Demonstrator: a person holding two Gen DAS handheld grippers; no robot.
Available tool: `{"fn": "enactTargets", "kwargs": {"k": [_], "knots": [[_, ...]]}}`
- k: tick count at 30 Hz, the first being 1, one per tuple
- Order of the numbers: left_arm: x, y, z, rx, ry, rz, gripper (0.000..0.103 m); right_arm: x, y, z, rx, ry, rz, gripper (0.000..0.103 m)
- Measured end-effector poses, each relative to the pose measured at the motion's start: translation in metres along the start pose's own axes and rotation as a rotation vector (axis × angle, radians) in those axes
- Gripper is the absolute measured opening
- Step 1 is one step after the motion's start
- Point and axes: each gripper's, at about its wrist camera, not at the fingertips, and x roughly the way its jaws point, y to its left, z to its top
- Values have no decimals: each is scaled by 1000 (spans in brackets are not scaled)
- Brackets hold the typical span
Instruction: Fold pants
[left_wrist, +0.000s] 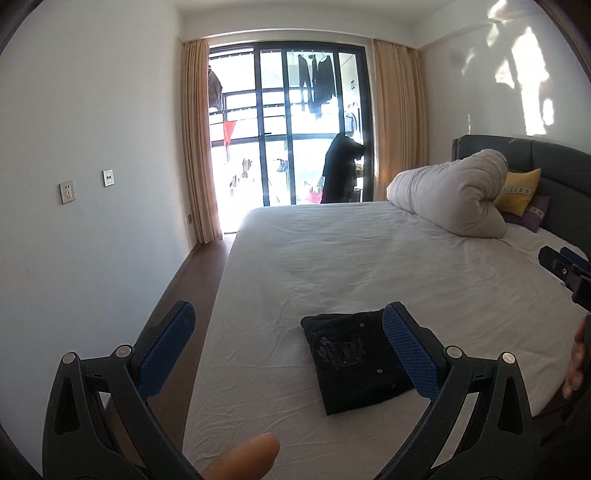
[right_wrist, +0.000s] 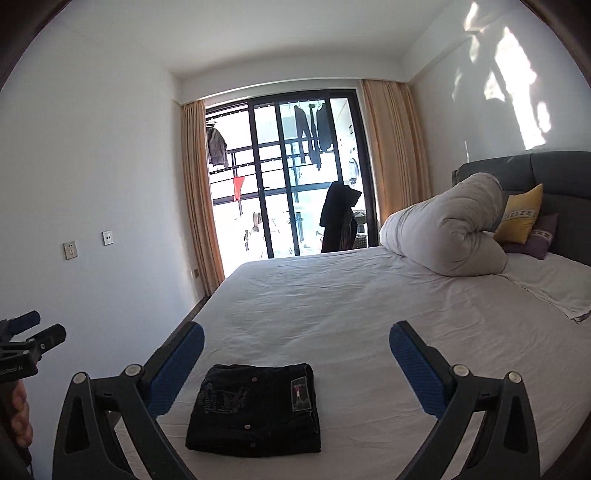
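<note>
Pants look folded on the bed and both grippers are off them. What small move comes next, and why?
Probably none on the cloth: keep both grippers clear. The black pants lie as a compact, squared bundle on the white sheet, and the left gripper and right gripper stand wide open with nothing between the pads. At most, nudge the bundle's loose right edge straight.

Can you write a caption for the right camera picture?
Black pants lie folded on the white bed, right gripper open above them.

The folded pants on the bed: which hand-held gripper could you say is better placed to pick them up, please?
Probably the right hand-held gripper: the folded pants lie centred between its open jaws, whereas they sit off-centre behind one finger of the left hand-held gripper.
</note>
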Motion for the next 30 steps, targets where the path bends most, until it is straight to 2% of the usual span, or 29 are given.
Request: {"fn": "enactTargets", "kwargs": {"k": [2, 4, 7, 10, 13, 23, 30], "knots": [[6, -1, -1, -24, 75, 30, 103, 0, 6, 3, -2, 39, -35, 103], [11, -3, -7, -57, 132, -3, 103, 2, 10, 1, 8, 93, -60, 103], [22, -12, -21, -53, 205, -12, 103, 11, 12, -11, 42, 178, -97, 103], [34, -16, -38, -67, 278, -31, 103, 26, 12, -27, 72, 267, -99, 103], [51, -18, -50, -85, 335, -42, 103, 33, 16, -38, 75, 315, -96, 103], [89, -16, -69, -91, 407, -26, 103, 51, 34, -62, 26, 442, -92, 103], [105, -18, -74, -88, 431, -31, 103, 56, 41, -69, 14, 484, -100, 103]]}}
